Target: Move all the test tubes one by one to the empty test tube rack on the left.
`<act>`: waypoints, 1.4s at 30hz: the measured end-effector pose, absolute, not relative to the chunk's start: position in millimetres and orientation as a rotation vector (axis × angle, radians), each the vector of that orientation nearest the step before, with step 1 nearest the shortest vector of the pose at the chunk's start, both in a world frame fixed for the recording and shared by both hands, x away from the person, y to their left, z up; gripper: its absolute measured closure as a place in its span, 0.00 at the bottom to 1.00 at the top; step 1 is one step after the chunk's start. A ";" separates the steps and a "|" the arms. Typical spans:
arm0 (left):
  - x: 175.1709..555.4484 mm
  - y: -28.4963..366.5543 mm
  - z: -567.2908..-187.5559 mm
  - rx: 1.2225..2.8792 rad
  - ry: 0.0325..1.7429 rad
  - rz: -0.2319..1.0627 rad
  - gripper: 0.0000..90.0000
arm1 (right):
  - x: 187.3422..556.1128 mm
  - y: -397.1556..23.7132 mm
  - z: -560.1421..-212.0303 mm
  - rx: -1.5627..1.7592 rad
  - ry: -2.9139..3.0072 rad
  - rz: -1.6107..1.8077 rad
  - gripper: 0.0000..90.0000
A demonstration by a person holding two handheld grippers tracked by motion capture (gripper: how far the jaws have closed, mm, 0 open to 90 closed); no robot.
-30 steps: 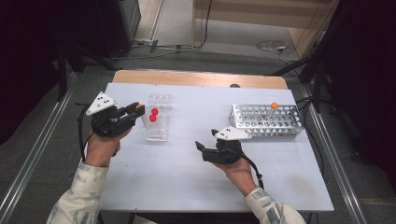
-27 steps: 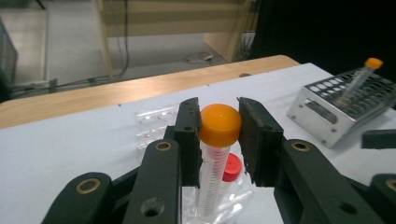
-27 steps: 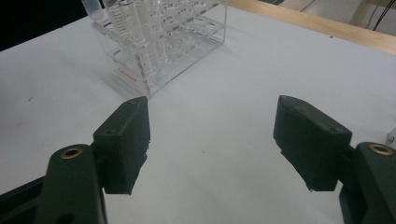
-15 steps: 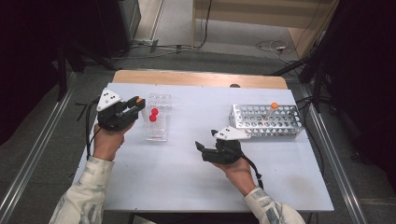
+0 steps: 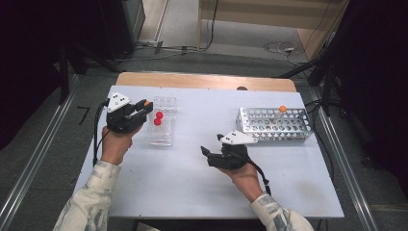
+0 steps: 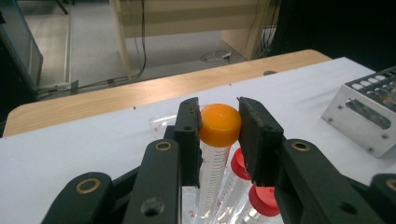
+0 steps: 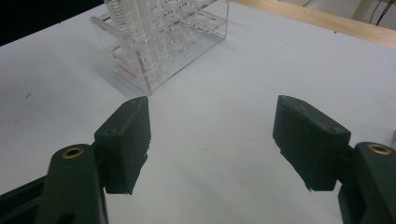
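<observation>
Here we hold the left gripper [image 5: 144, 107] near the left edge of the desk [image 5: 192, 192], just beside the clear plastic rack [image 5: 161, 139]. Its two black jaws are clamped on the orange cap [image 6: 219, 125] of a graduated tube [image 6: 212, 179], one pad on each side of the cap. The tube hangs below the jaws, upright with a slight tilt, and its lower part is cut off at the bottom of the left gripper view. Whether its tip sits in a rack hole, we cannot tell.

Two red-capped tubes [image 5: 157, 118] stand in the clear rack, just behind and to the right of the held tube in the left gripper view. The clear rack stands on the left half of the desk, closer to the far edge than to the near one.

We hold the right gripper [image 5: 208, 153] low over the middle of the desk, a little right of centre and nearer the near edge. Its jaws stand wide apart with nothing between them; bare white desk shows in the gap. They point toward the clear rack, which stands well apart from them.

A metal rack [image 5: 275, 125] rests toward the right edge of the desk, on its far half. One orange-capped tube [image 5: 280, 113] stands tilted in it. A wooden strip [image 5: 202, 81] runs along the far edge.
</observation>
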State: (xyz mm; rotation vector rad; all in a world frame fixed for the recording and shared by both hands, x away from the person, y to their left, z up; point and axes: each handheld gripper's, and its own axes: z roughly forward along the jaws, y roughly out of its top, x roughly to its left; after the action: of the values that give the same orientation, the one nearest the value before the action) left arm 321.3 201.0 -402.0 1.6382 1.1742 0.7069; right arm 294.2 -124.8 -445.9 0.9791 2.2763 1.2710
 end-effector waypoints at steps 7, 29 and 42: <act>322.6 196.4 -415.2 1.676 1.197 0.700 0.78 | 294.0 -126.9 -444.7 0.979 2.271 1.273 0.30; 312.8 201.0 -406.8 1.597 1.207 0.607 0.43 | 300.0 -143.3 -438.6 1.022 2.200 1.258 0.31; 307.4 197.7 -402.0 1.585 1.234 0.658 0.27 | 330.0 -215.8 -430.2 1.221 1.960 1.133 0.32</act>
State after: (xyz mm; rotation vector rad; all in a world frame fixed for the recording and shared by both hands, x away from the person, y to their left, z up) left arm 307.4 197.7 -402.0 1.5846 1.2340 0.6584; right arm 330.0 -215.8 -430.2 1.2211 1.9597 1.1327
